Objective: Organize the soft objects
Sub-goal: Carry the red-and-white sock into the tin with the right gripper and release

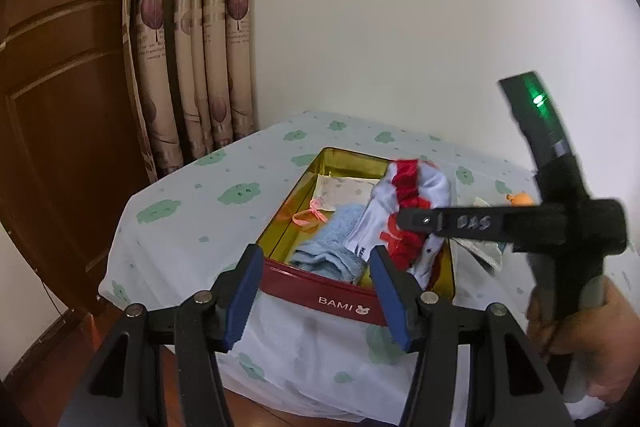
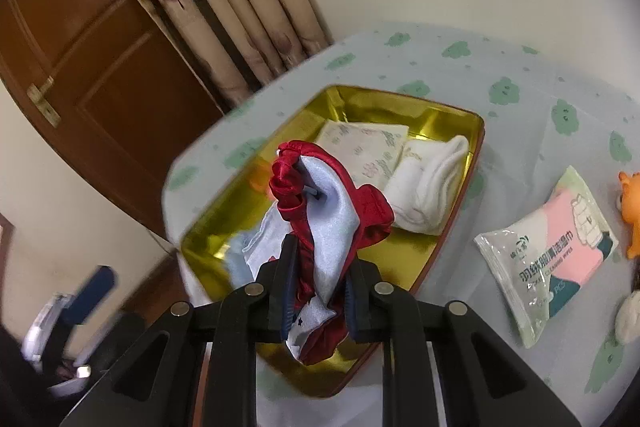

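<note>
My right tool (image 2: 318, 297) clenches the limp, slippery cloth (image 2: 328, 223) above the tin (image 2: 460, 115); left tool (image 1: 316, 291), seven o'clock, gapes released.

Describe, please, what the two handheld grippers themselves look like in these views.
Both the left gripper and the right gripper are matte black linkages with silver pivot pins and blue finger pads. The right gripper's body carries a glowing green light.

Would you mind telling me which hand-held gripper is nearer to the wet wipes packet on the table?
Right. The right hand-held gripper holds the red-and-white cloth over the tin, beside the packet; the left hand-held gripper sits at the tin's far side.
</note>
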Demonstrator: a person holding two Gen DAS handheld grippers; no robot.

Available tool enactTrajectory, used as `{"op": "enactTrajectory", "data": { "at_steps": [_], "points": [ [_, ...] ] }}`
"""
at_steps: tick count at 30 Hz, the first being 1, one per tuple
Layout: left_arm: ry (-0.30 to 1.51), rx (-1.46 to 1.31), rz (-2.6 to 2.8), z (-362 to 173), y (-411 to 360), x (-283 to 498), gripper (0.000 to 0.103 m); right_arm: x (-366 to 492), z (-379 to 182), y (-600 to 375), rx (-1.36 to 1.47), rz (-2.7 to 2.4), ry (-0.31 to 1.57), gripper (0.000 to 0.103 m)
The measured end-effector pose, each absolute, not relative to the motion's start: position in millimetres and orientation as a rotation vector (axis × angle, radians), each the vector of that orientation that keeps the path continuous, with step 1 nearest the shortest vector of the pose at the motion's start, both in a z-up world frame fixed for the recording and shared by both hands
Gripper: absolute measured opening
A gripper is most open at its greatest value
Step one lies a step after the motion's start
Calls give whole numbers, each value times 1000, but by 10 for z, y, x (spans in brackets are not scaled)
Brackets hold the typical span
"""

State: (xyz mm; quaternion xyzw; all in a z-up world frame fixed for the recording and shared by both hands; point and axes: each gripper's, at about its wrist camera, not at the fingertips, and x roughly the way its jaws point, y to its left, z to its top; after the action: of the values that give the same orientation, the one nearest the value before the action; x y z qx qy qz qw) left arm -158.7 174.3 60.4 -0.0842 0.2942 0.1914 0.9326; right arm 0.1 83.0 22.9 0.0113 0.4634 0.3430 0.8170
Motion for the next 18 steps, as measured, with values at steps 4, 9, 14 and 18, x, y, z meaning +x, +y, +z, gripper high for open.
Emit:
{"op": "enactTrajectory", "data": {
  "at_steps": [4, 9, 14, 18],
  "points": [
    [642, -179, 393, 542, 1776, -1533, 56, 24, 142, 877, -18, 715, 1000, 23],
    [667, -187, 403, 492, 1814, -1496, 56, 5, 97, 906, -86, 683, 985, 52],
    [706, -181, 409, 437, 1816, -1455, 56, -85, 277, 876, -137, 647, 857, 84],
    [725, -170, 408, 403, 1803, -1428, 56, -161, 547, 761, -129, 625, 736, 88]
  ]
}}
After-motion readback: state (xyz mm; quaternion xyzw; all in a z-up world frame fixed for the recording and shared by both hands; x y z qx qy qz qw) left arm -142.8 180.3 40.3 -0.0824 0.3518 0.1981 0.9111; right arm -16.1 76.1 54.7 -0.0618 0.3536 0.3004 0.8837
